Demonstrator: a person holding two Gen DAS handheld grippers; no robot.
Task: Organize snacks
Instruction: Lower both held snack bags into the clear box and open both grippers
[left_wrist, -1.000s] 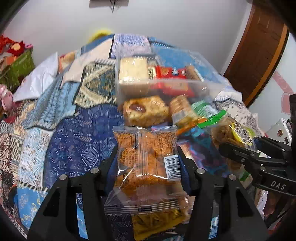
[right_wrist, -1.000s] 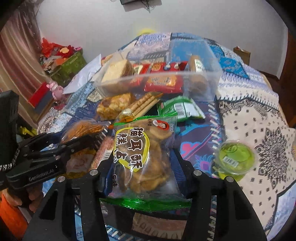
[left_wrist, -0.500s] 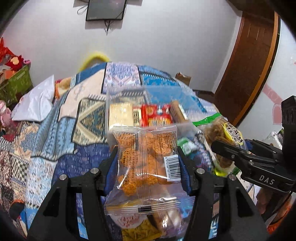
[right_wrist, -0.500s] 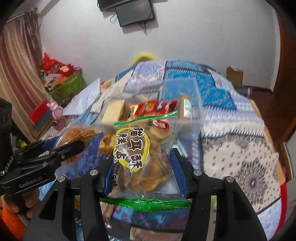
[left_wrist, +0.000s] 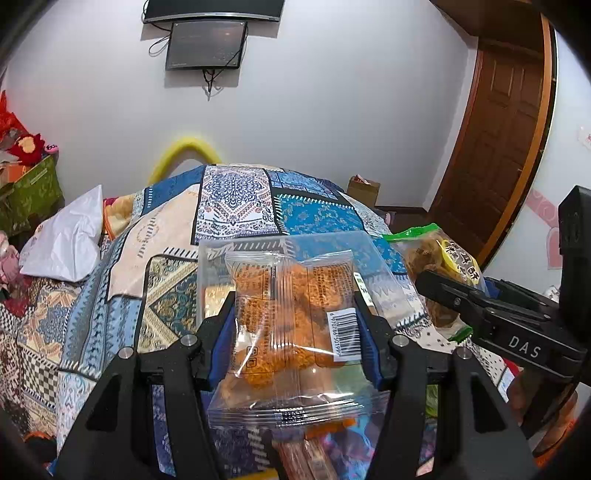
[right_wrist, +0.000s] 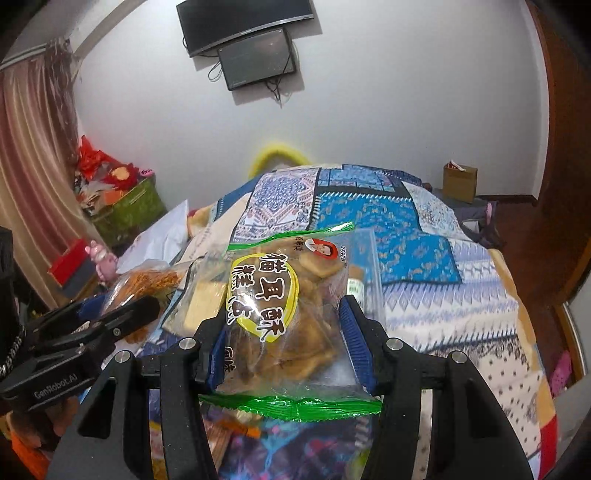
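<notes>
My left gripper (left_wrist: 293, 325) is shut on a clear packet of orange crispy snacks (left_wrist: 291, 314), held up above the bed. My right gripper (right_wrist: 282, 332) is shut on a green-edged bag of brown pastries with a yellow label (right_wrist: 280, 302). Each gripper shows in the other's view: the right one (left_wrist: 443, 291) at the right with its bag (left_wrist: 439, 266), the left one (right_wrist: 144, 306) at the left with its packet (right_wrist: 147, 284). The clear plastic snack box (left_wrist: 218, 258) stands on the bed behind the packets, mostly hidden; it also shows in the right wrist view (right_wrist: 365, 258).
A patchwork quilt (left_wrist: 236, 199) covers the bed. More snack packets (left_wrist: 306, 458) lie below the left gripper. A white pillow (left_wrist: 66, 240) lies at the left. A wooden door (left_wrist: 498, 147) is at the right, a wall monitor (left_wrist: 207, 44) above.
Both grippers have lifted and tilted up with their packets; the loose snacks on the bed have dropped out of sight and the wall and monitor have come into view.
</notes>
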